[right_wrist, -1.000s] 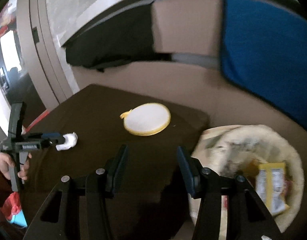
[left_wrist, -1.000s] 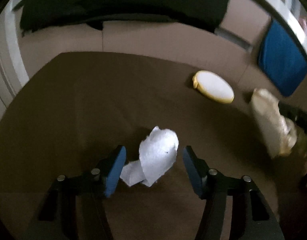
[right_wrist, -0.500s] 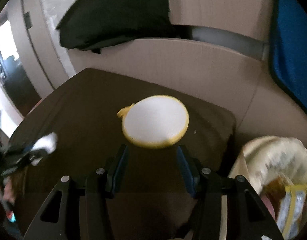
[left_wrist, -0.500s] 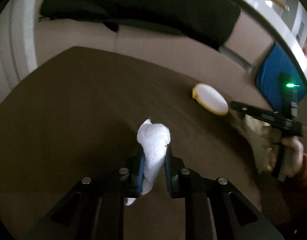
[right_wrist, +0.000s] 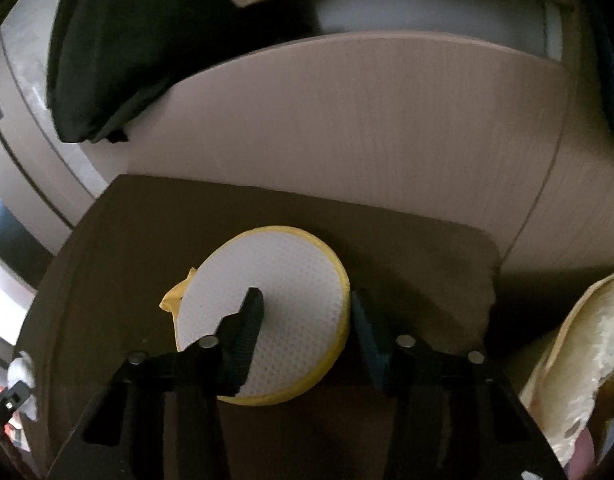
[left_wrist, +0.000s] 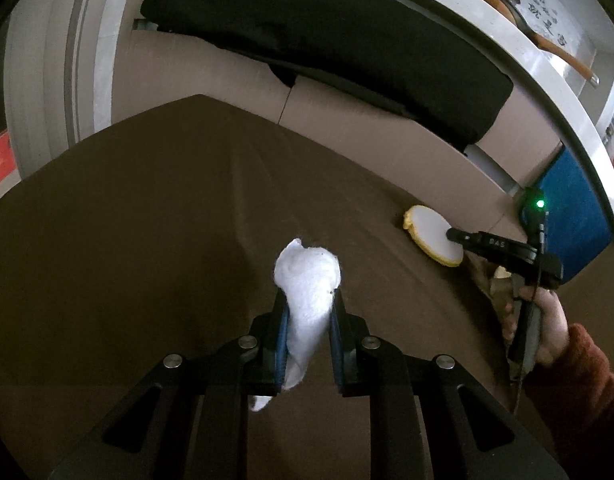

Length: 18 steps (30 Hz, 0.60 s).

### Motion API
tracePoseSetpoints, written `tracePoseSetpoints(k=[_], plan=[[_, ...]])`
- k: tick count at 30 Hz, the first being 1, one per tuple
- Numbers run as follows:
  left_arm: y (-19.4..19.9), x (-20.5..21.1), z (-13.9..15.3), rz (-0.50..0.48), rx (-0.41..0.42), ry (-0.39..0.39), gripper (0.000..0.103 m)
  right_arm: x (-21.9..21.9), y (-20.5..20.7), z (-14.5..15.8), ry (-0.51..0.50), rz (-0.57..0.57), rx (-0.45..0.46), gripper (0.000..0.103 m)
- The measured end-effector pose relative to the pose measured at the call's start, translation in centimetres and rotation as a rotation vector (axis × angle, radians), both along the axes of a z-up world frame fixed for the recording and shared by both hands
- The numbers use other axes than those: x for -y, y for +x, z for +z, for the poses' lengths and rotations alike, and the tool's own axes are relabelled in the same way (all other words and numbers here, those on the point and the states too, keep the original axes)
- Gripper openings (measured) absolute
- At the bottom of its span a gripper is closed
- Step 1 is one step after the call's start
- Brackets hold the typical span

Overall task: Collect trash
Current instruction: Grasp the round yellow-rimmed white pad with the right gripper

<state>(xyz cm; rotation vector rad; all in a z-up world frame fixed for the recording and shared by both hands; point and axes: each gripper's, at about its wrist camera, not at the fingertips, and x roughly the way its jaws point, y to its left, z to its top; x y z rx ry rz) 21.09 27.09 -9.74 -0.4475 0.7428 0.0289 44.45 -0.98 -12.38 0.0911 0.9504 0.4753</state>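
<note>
A crumpled white tissue (left_wrist: 307,276) sticks up from my left gripper (left_wrist: 308,300), which is shut on it above the dark brown table (left_wrist: 147,240). A round white disc with a yellow rim (right_wrist: 275,280) lies near the table's far corner. My right gripper (right_wrist: 305,298) is down on it with its jaws closing: one finger (right_wrist: 247,320) lies over the white face, the other (right_wrist: 367,328) stands just outside the yellow rim. The left wrist view shows the disc (left_wrist: 427,228) at the right, with the right gripper (left_wrist: 453,235) on it.
An open trash bag (right_wrist: 579,340) with wrappers inside sits just right of the table corner. A beige bench runs behind the table, bearing a black cushion (left_wrist: 327,36) and a blue cushion (left_wrist: 575,216). A hand (left_wrist: 547,320) in a red sleeve holds the right gripper.
The left gripper shut on the tissue and lifted it off the table. The right gripper came down from above the table onto the yellow-rimmed disc, and its jaws narrowed.
</note>
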Motion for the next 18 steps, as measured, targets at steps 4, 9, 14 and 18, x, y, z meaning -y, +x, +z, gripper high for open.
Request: tracePoseSetpoints(k=[4,9,14,18], plan=[[0.2,0.2,-0.2,-0.012,-0.012,-0.015,0.018,-0.6,-1.3,1.8,-0.006,0.046,0.066,0.014],[0.0,0.0,-0.6,0.002,-0.027,-0.037,0.018,-2.4,-4.4,5.4,0.026,0.152,0.134,0.012],[-0.3,-0.4,-1.1,0.010,-0.043,-0.051,0.018,-5.2,-8.3,8.6,0.030,0.280,0.218,0.011],[-0.6,-0.9,-1.4,0.019,-0.047,-0.065,0.018,-7.4,-10.9,8.8,-0.027,0.369,0.251,0.011]])
